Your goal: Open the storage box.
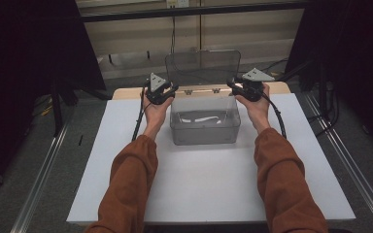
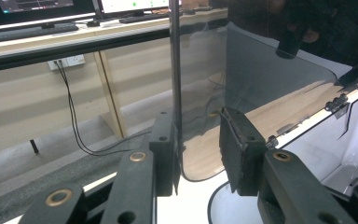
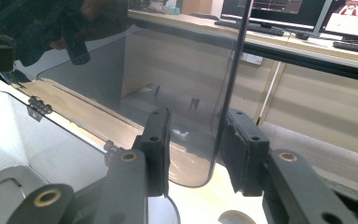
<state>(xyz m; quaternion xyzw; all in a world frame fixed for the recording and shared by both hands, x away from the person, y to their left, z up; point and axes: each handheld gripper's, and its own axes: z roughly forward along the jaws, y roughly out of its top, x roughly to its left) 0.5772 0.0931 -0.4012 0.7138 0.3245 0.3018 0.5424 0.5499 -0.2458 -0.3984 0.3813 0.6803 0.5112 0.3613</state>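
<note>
A clear plastic box (image 1: 205, 127) stands on the white table, its hinged lid (image 1: 202, 65) raised upright at the back. My left gripper (image 1: 167, 90) is at the lid's left edge and my right gripper (image 1: 238, 86) at its right edge. In the left gripper view the lid (image 2: 261, 79) has its edge between the jaws of the left gripper (image 2: 198, 121), against the left pad, with a gap to the other pad. In the right gripper view the lid (image 3: 168, 60) has its edge against the right pad of the right gripper (image 3: 199, 116), with a gap to the left pad. Both stand open.
Something pale lies on the box's bottom (image 1: 201, 118). A wooden board (image 1: 126, 92) juts out behind the white tabletop (image 1: 204, 184). Metal rails (image 1: 43, 170) run along both sides. A desk with monitors (image 3: 307, 9) stands beyond the table.
</note>
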